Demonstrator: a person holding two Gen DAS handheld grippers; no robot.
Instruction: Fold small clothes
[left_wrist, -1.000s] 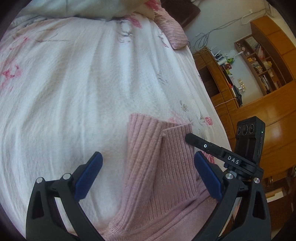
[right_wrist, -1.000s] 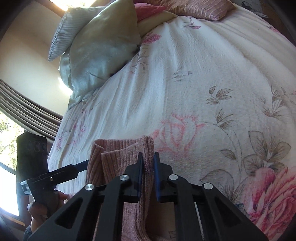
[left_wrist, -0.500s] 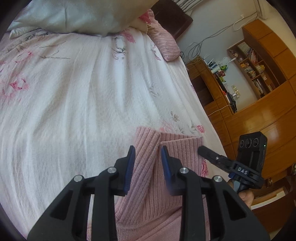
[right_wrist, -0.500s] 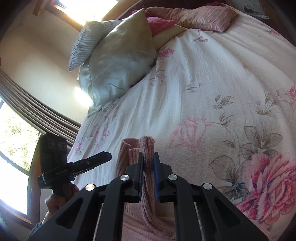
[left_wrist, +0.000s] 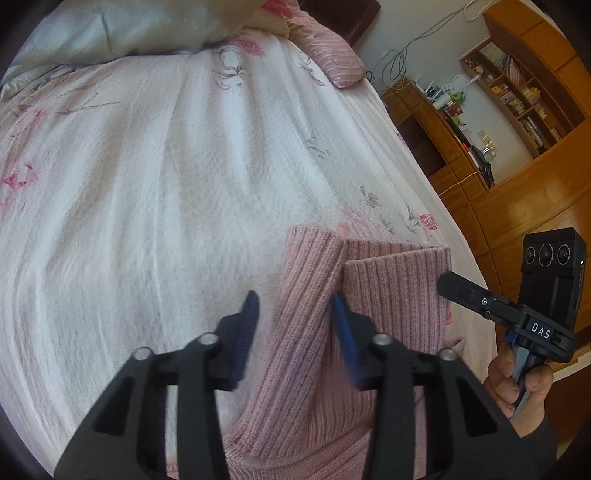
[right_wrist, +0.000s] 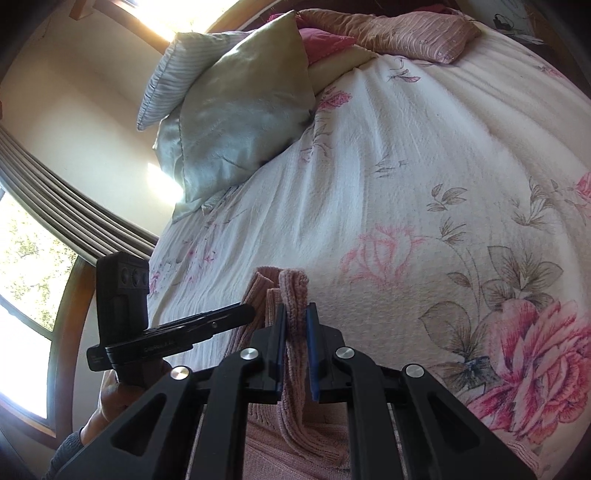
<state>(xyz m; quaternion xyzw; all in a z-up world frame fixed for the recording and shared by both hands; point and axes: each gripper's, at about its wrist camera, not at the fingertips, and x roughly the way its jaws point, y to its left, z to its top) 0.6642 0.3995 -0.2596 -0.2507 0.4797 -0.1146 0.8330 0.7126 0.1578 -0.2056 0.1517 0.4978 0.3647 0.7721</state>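
Observation:
A pink ribbed knit sweater (left_wrist: 391, 288) lies at the near edge of a white floral bedspread (left_wrist: 166, 184), with two ribbed sleeves side by side. My left gripper (left_wrist: 293, 310) stands partly open. One sleeve (left_wrist: 306, 280) runs up between its blue pads without being pinched. My right gripper (right_wrist: 295, 317) is shut on the other sleeve's folded cuff (right_wrist: 293, 291) and holds it raised off the bed. In the left wrist view the right gripper (left_wrist: 448, 282) reaches in from the right, held by a hand (left_wrist: 517, 380).
A grey-green cushion (right_wrist: 240, 110) and a pink striped pillow (right_wrist: 406, 33) lie at the head of the bed. Wooden shelving and cabinets (left_wrist: 517, 92) stand past the bed's right edge. A curtained window (right_wrist: 22, 258) is on the left.
My left gripper went from wide open to nearly shut around the sleeve, then widened a little. Both grippers rose and tilted toward the pillows, the right one still holding the cuff.

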